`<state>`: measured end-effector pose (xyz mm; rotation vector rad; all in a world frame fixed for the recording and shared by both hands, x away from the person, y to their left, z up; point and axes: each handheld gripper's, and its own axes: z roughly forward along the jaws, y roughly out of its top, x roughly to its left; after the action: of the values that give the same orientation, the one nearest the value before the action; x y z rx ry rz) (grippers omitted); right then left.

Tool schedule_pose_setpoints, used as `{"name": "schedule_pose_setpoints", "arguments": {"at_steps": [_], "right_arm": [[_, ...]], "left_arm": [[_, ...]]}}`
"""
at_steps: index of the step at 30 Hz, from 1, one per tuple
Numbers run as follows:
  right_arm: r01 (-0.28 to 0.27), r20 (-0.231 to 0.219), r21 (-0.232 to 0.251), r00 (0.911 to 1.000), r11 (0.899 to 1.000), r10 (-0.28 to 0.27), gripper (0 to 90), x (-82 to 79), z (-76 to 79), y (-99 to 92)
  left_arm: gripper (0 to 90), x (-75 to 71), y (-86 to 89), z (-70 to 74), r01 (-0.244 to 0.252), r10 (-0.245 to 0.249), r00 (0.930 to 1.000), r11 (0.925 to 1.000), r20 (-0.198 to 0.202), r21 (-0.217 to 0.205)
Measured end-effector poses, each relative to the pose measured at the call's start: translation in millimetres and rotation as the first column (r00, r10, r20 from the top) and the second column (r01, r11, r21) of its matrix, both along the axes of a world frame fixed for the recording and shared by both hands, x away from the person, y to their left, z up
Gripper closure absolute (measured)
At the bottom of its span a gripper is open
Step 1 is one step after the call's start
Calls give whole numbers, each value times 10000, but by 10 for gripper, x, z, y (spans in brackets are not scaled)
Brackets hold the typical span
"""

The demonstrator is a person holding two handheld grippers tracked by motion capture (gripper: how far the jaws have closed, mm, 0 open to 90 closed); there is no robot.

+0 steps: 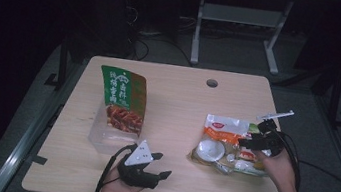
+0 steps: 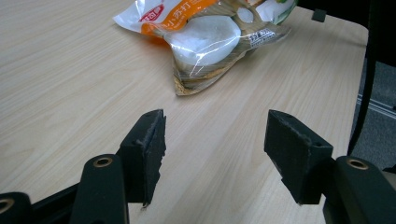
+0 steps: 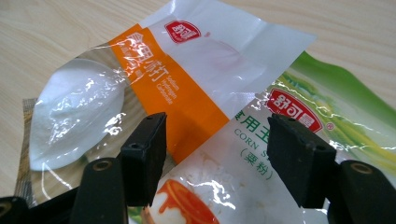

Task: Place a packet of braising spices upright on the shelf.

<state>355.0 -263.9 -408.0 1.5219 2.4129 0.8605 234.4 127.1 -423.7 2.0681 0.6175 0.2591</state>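
Two flat food bags lie overlapping on the right half of the wooden table [image 1: 183,98]. One is orange and white with a clear window [image 1: 217,133] [image 2: 205,32] [image 3: 177,88]. The other, green and white, is marked corn starch [image 1: 249,162] [image 3: 327,116]. My right gripper [image 1: 249,141] [image 3: 215,140] hovers open just above where the two bags overlap, with no pad pressing on either. Near the table's front edge my left gripper [image 1: 162,165] [image 2: 215,135] is open and empty, pointing toward the bags across bare wood.
At the left of the table, a tall green and red snack bag [image 1: 122,99] leans on a clear plastic box [image 1: 101,138]. A cable hole [image 1: 212,83] sits near the far edge. Table legs and cables stand on the dark floor beyond.
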Motion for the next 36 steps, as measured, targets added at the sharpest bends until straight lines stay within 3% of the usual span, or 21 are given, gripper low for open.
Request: {"name": "schedule_pose_setpoints", "arguments": {"at_steps": [12, 15, 18, 19, 20, 23, 26, 29, 36], "right_arm": [[-189, -360, 352, 9991, 9992, 202, 410, 171, -122, 172], [-307, -390, 499, 9987, 9983, 326, 496, 200, -144, 222], [-453, -289, 662, 9985, 9968, 473, 649, 203, -120, 241], [-660, -241, 706, 9974, 9953, 679, 758, 201, -104, 255], [-660, -241, 706, 9974, 9953, 679, 758, 201, -104, 255], [-958, -147, 804, 9951, 9921, 973, 873, 186, -72, 274], [-1181, 69, 806, 9930, 9897, 1179, 894, 156, -29, 303], [-1396, 420, 1170, 9899, 9833, 1355, 896, 103, 47, 308], [-2015, 1238, 1389, 9749, 9696, 1849, 897, -70, 251, 387]], "left_arm": [[377, -2, -16, -6, 24, -24, 10000, 10000, -31, -21], [377, 3, -17, -9, 21, -21, 10000, 10000, -39, -16], [377, 14, -17, -12, -9, 8, 10000, 10000, -77, -47], [376, 18, -16, -12, -20, 20, 10000, 10000, -97, -43], [376, 23, -15, -12, -29, 29, 9999, 10000, -109, -32], [370, 36, -20, -16, -60, 58, 9999, 9999, -149, -85], [364, 48, -28, -16, -85, 83, 9998, 9999, -201, -122], [360, 67, -41, -12, -117, 112, 9996, 9997, -250, -200], [348, 129, -93, 0, -157, 139, 9991, 9989, -409, -439]]}}
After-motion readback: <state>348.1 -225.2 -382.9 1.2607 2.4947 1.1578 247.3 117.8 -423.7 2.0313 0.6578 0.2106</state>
